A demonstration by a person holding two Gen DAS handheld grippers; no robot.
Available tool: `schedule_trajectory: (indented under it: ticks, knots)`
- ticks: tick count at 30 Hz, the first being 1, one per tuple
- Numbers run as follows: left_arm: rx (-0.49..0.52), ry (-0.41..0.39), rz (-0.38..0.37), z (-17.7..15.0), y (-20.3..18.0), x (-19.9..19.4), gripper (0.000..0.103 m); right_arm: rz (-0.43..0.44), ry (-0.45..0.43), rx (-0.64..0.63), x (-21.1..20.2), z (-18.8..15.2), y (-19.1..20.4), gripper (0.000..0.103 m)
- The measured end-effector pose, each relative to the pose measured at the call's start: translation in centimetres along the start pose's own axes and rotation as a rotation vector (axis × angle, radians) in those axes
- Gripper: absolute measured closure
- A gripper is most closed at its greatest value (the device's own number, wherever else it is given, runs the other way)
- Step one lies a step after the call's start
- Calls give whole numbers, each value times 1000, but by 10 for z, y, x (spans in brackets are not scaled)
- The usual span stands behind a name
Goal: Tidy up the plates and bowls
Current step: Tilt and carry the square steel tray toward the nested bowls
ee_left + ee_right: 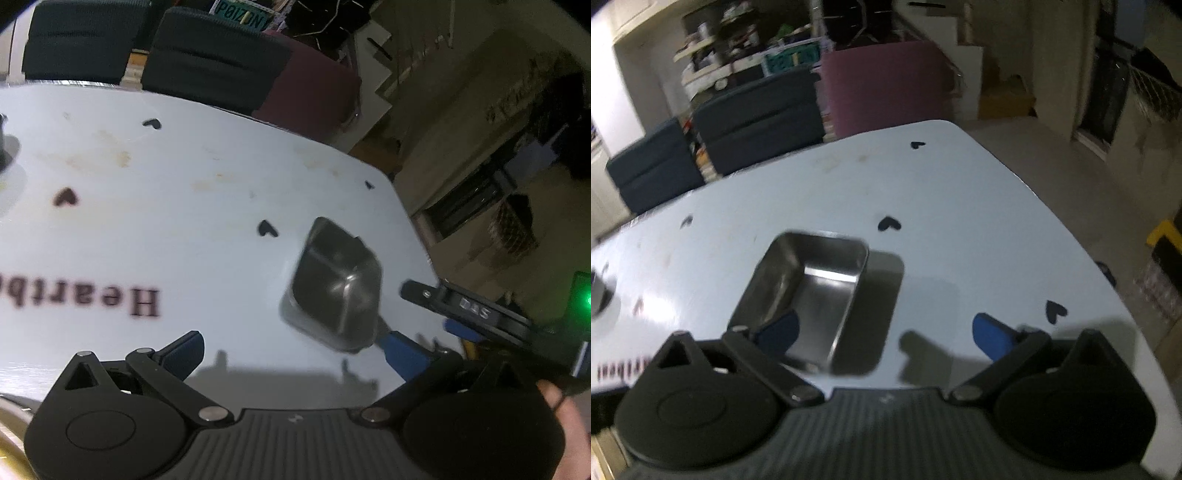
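Observation:
A rectangular steel bowl (816, 295) stands upright on the white table (923, 192), just ahead of my right gripper (886, 332). The right gripper is open and empty; its left finger (779, 330) hangs over the bowl's near rim, its right finger (993, 334) is apart from it. In the left wrist view the same bowl (332, 284) lies ahead to the right. My left gripper (291, 354) is open and empty, with its right finger (402, 350) beside the bowl's near corner. The other gripper's body (480, 317) shows at the right.
The table has black heart marks (888, 223), brown stains (99, 158) and printed lettering (136, 301). Its right edge drops to the floor. A round object (596, 291) sits at the table's far left, mostly cut off. Dark chairs (757, 118) and a maroon panel (886, 85) stand behind.

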State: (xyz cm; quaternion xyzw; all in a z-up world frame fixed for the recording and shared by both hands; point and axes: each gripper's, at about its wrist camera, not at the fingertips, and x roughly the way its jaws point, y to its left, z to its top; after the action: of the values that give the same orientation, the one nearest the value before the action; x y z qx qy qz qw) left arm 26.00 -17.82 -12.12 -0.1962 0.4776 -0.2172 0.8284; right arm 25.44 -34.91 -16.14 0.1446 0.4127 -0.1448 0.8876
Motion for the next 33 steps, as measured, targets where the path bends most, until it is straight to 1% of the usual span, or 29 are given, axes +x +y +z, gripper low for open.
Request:
schedule_trajectory:
  ticks: [2, 5, 6, 7, 8, 9, 10, 12, 13, 16, 18, 23, 25, 26, 27, 29, 30, 31, 33]
  knots:
    - [-39, 4, -22, 2, -1, 8, 3, 10, -20, 7, 2, 7, 0, 7]
    - [-92, 13, -48, 3, -2, 21, 11, 62, -48, -63, 11, 19, 5, 16]
    - [-104, 13, -51, 3, -3, 25, 12, 80, -52, -88, 16, 21, 7, 22]
    - [-116, 14, -54, 3, -4, 30, 15, 100, -53, -110, 20, 23, 8, 28]
    - [-130, 15, -60, 2, -4, 34, 19, 112, -53, -119, 23, 24, 8, 32]
    - [-147, 19, -67, 2, -5, 39, 20, 128, -54, -119, 27, 25, 8, 39]
    - [-167, 23, -77, 1, -4, 43, 22, 151, -53, -103, 32, 28, 5, 47]
    - [-209, 33, -107, -1, -5, 53, 25, 188, -57, -51, 37, 32, -2, 55]
    - [-220, 35, -119, -1, -5, 56, 25, 208, -61, -24, 41, 35, -4, 57]
    - [-228, 43, -141, -3, -8, 65, 25, 276, -73, 24, 50, 37, -10, 57]
    - [-232, 43, -150, -4, -8, 68, 25, 299, -73, 31, 57, 37, -10, 57]
    - [-260, 51, -169, -7, -3, 75, 25, 323, -35, -19, 70, 36, -2, 57]
    - [-266, 46, -166, -7, -1, 76, 25, 315, -16, -52, 70, 35, 1, 57]
    - [-273, 44, -169, -7, 0, 76, 25, 305, -24, -60, 65, 34, 1, 57]
    - [-283, 44, -173, -7, 0, 76, 25, 305, -37, -60, 61, 34, 2, 55]
    - [-292, 44, -181, -7, 1, 75, 25, 318, -68, -40, 56, 34, -4, 49]
    - [-292, 42, -186, -8, 0, 73, 25, 311, -92, -34, 56, 37, -5, 42]
    - [-291, 40, -194, -8, -1, 72, 25, 300, -120, -29, 53, 38, -7, 38]
    - [-290, 38, -209, -8, -3, 72, 25, 297, -148, -11, 54, 40, -11, 36]
